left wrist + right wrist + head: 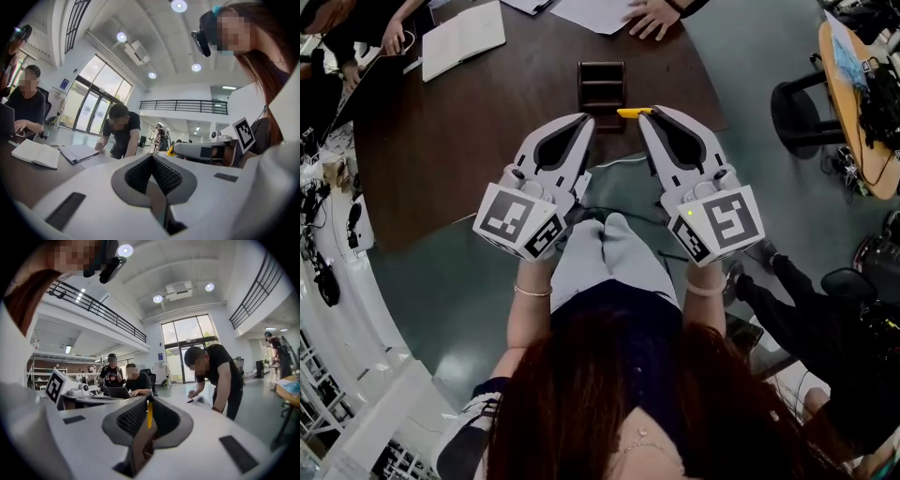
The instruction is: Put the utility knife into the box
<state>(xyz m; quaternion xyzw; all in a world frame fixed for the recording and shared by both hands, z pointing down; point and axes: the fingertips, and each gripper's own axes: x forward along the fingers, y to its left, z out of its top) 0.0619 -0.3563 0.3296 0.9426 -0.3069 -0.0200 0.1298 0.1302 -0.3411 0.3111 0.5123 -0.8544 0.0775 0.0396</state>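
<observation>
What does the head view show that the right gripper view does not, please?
Only the head view shows the dark compartmented box standing on the brown table just beyond the grippers. Only the right gripper view shows the room itself: the tall glass doors and the ceiling lights. Both views show the right gripper with its fingers shut on the yellow utility knife.

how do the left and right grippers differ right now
The left gripper is shut on nothing; the right gripper is shut on the yellow utility knife. In the head view the left gripper's tip is bare, while the knife juts sideways from the right gripper's tip. Both are white, side by side, pointing toward the dark box.
</observation>
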